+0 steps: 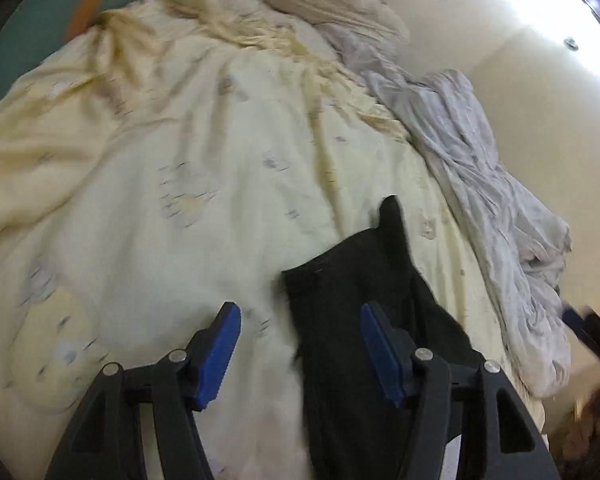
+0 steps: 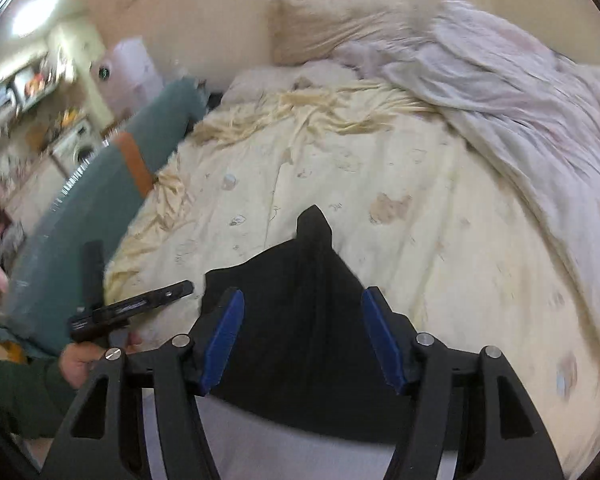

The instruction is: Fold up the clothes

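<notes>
Home bedroom: rumpled bed [image 2: 440,200], pillow [image 2: 328,28], washing machine [image 2: 80,148] in adjoining room.

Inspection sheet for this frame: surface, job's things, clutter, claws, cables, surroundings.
Surface: bed under a pale yellow printed cover, wrinkled toward the head.
Job's things: black garment lying on the cover at the near edge, one corner pointing up the bed.
Clutter: crumpled white sheet; beige pillow.
Claws: left claw open, empty; right claw open above the garment, empty.
Cables: nothing seen.
Surroundings: teal board with an orange band; blurred shelves beyond.
</notes>
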`<move>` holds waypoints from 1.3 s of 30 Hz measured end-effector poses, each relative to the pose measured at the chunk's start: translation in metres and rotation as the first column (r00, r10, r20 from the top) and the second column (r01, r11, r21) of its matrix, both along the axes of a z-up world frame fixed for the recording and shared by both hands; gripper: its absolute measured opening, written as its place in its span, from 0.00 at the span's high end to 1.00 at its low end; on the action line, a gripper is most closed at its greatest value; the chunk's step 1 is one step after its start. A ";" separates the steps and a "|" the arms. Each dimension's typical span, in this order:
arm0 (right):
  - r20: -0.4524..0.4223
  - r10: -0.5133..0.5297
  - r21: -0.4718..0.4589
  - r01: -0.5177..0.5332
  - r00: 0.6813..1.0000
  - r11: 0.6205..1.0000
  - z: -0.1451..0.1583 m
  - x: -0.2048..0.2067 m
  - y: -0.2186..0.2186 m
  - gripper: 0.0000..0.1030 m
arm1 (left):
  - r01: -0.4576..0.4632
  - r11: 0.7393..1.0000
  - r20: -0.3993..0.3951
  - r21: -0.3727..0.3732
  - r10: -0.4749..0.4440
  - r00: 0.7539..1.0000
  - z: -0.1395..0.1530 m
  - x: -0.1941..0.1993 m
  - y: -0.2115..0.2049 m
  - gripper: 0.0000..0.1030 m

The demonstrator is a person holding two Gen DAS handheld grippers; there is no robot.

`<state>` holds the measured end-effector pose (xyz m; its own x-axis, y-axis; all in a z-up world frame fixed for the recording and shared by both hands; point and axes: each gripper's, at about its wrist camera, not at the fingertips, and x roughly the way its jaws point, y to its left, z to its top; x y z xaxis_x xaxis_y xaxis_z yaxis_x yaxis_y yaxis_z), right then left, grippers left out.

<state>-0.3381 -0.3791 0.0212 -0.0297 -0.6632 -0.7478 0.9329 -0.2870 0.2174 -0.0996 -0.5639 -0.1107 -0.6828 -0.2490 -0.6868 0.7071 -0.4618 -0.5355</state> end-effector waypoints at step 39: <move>-0.041 0.274 0.429 -0.230 0.961 0.873 -0.147 -0.040 -0.234 0.54 | -0.073 0.997 0.141 0.009 0.071 0.987 -0.028 -0.012 -0.026 0.94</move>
<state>-0.3777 -0.6127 -0.1259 0.0098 -0.2860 -0.9582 0.9959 -0.0830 0.0349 -0.1112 -0.5897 -0.1384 -0.5598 -0.2834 -0.7787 0.8069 -0.4002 -0.4344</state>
